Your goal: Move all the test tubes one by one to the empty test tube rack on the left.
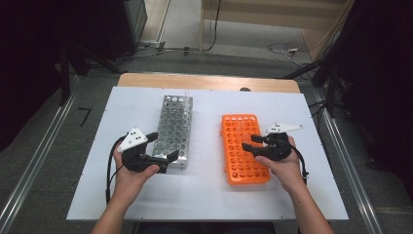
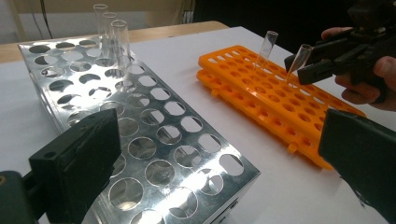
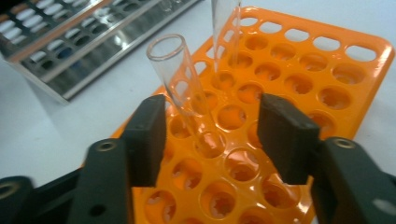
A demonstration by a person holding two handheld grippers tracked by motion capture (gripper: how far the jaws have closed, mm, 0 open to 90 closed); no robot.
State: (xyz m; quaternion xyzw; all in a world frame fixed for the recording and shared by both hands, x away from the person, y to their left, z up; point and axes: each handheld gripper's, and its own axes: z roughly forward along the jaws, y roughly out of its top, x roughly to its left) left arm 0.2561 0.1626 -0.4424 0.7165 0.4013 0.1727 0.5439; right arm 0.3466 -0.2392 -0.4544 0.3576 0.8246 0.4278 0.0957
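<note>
A clear glass tube (image 3: 180, 79) stands tilted in a hole of the orange rack (image 3: 299, 60), between the jaws of my right gripper (image 3: 217, 135). It leans close to the left pad, and a wide gap separates it from the right pad. A second tube (image 3: 226, 28) stands in the same rack, farther off. Seen from the left gripper, both tubes (image 2: 299, 58) (image 2: 267, 44) rise from the orange rack (image 2: 261, 98). My left gripper (image 2: 224, 154) is open and holds nothing, at the near end of the metal rack (image 2: 154, 135). From above, the left gripper (image 1: 163, 146) and the right gripper (image 1: 249, 142) show.
Three glass tubes (image 2: 112, 37) stand at the far end of the metal rack (image 1: 173, 126). Both racks lie side by side on a white board (image 1: 204, 195) over a wooden table. The orange rack (image 1: 243, 165) lies to the right of the metal one.
</note>
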